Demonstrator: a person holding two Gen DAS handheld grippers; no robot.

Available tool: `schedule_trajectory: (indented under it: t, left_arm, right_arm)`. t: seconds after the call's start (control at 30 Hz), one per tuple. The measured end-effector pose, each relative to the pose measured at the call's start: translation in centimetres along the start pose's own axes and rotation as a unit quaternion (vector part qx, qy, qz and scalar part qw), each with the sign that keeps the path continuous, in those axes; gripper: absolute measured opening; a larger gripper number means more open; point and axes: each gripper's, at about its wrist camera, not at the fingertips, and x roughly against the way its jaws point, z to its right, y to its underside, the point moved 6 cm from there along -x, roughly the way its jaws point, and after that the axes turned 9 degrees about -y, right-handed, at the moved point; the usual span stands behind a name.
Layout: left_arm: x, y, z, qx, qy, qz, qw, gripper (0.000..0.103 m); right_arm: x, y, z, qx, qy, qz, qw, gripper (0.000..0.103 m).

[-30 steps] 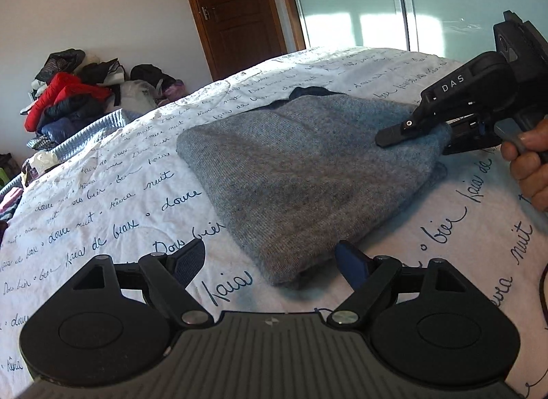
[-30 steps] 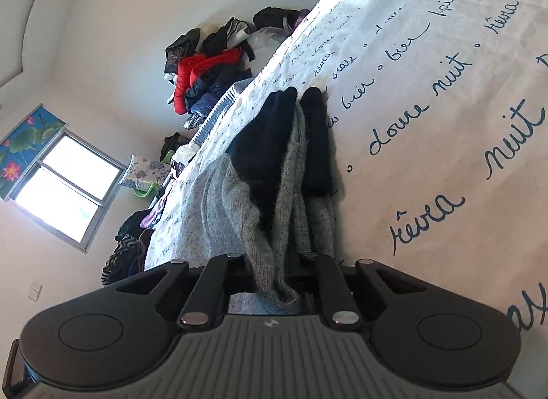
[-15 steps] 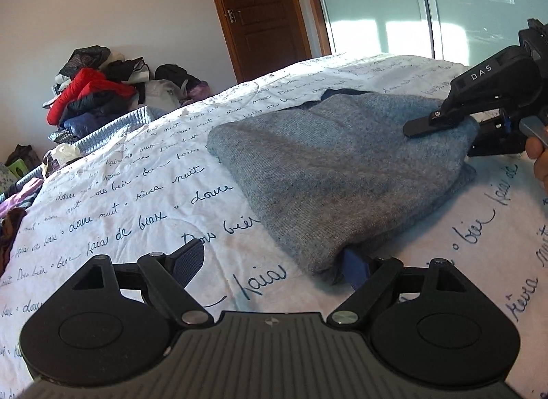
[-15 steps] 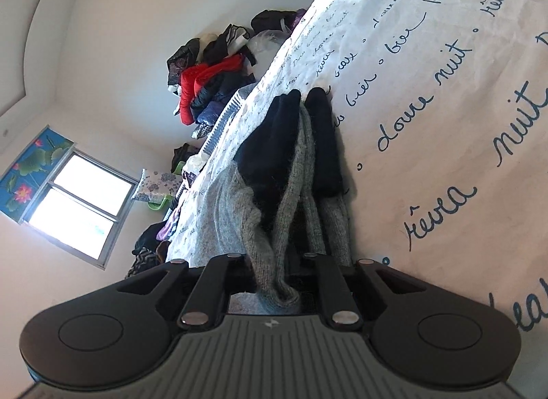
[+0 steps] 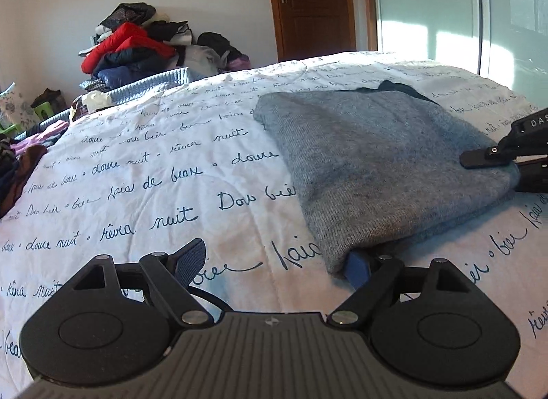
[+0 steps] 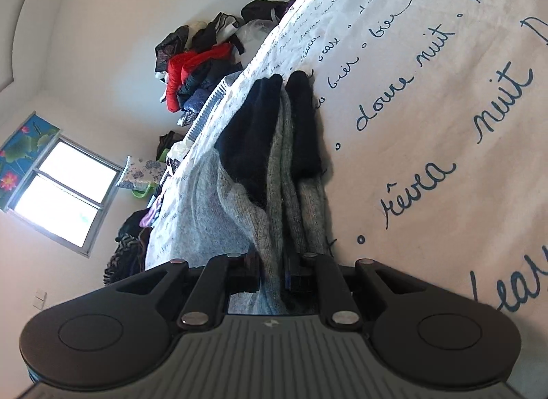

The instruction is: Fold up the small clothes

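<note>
A folded grey knitted garment with dark trim lies on the white bedspread. My left gripper is open at its near corner. The corner covers the tip of the right finger, and the left finger rests over bare bedspread. My right gripper comes in from the right edge, shut on the garment's right side. In the right wrist view the grey knit runs out from between the shut right gripper, with its dark parts further along.
A heap of clothes is piled beyond the far left of the bed. More clothes lie at the left edge. A brown door and glass sliding panels stand behind. A window shows in the right wrist view.
The left gripper has shifted left and rolled. The garment's near corner, earlier between its fingers, now lies over its right finger. The right gripper has held still on the garment.
</note>
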Motion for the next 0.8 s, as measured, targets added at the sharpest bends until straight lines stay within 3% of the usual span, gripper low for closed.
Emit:
schedule_trajectory:
  t: [0.17, 0.37, 0.5, 0.57, 0.63, 0.8]
  left_arm:
    - [1.8, -0.2, 0.6, -0.030, 0.004, 0.017, 0.9994, 0.084]
    - [3.9, -1.8, 0.1, -0.018, 0.018, 0.038, 0.9989, 0.085]
    - [4.5, -4.0, 0.9, 0.000, 0.049, 0.054, 0.9973, 0.087]
    - [4.1, -5.0, 1.8, 0.002, 0.058, 0.059, 0.9965, 0.087]
    - [3.2, -6.0, 3.1, 0.004, 0.067, 0.055, 0.9962, 0.087]
    - [0.8, -7.5, 6.2, 0.015, 0.091, 0.038, 0.9950, 0.087]
  right_arm:
    - [0.6, -0.3, -0.3, 0.019, 0.011, -0.001, 1.000, 0.012]
    - [1.2, -0.3, -1.1, 0.053, 0.029, -0.013, 0.998, 0.014]
    - [1.7, -1.1, -2.3, 0.097, 0.060, -0.002, 0.993, 0.014]
    - [2.0, -1.9, -2.7, 0.114, 0.079, 0.017, 0.990, 0.022]
    - [2.1, -3.3, -3.2, 0.131, 0.083, 0.039, 0.987, 0.044]
    - [-0.5, -6.7, -4.0, 0.149, 0.056, 0.051, 0.986, 0.046]
